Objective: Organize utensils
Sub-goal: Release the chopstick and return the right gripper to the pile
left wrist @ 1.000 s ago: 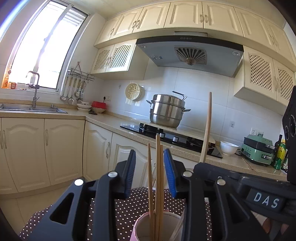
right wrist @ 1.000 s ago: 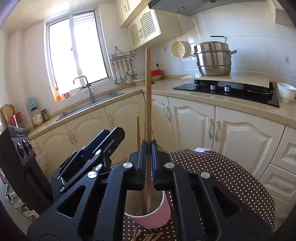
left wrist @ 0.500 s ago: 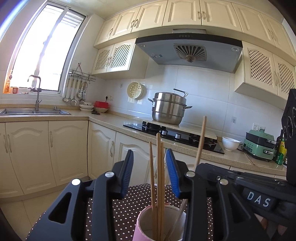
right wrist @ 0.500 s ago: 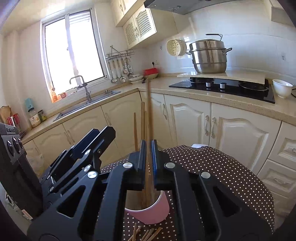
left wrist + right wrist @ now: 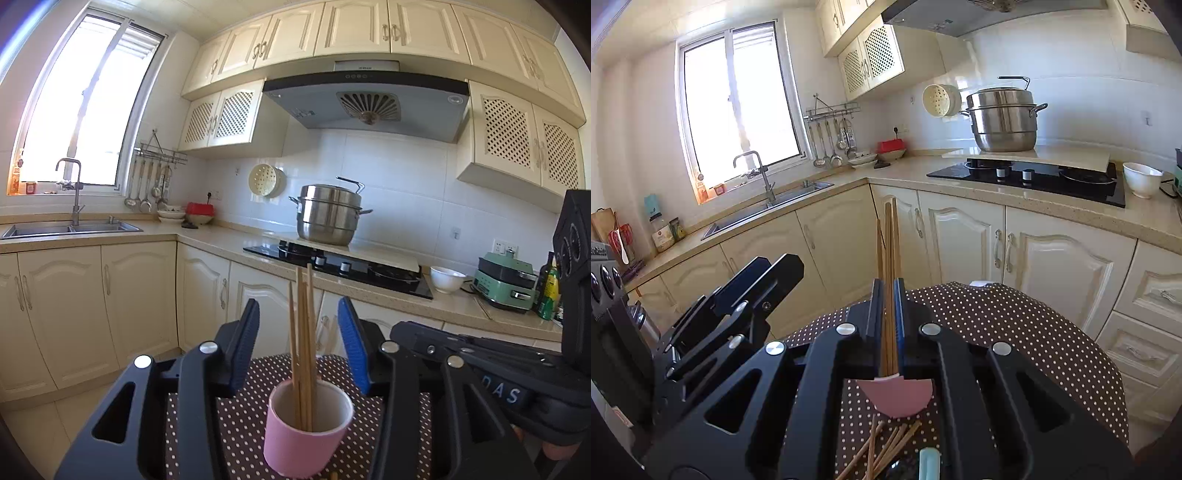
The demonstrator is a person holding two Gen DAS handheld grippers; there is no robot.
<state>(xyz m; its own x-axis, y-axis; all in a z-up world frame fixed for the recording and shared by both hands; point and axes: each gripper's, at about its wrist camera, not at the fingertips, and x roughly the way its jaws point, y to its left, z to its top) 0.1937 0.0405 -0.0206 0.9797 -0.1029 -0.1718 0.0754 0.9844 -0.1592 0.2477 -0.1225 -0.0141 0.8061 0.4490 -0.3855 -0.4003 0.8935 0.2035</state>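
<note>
Left wrist view: left hand-held gripper (image 5: 299, 347) has just been widening, released; chopsticks (image 5: 303, 347) between its jaws untouched, standing in pink cup (image 5: 306, 435), lower centre.
Right hand-held gripper (image 5: 887, 325): clenched, empty now; its chopstick dropped into the cup.
Loose chopsticks (image 5: 882, 450): bottom centre, unsorted.

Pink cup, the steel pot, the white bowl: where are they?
pink cup (image 5: 301, 441): left wrist view, front wall.
steel pot (image 5: 328, 219): left wrist view, shiny side.
white bowl (image 5: 1141, 181): right wrist view, outer side.
</note>
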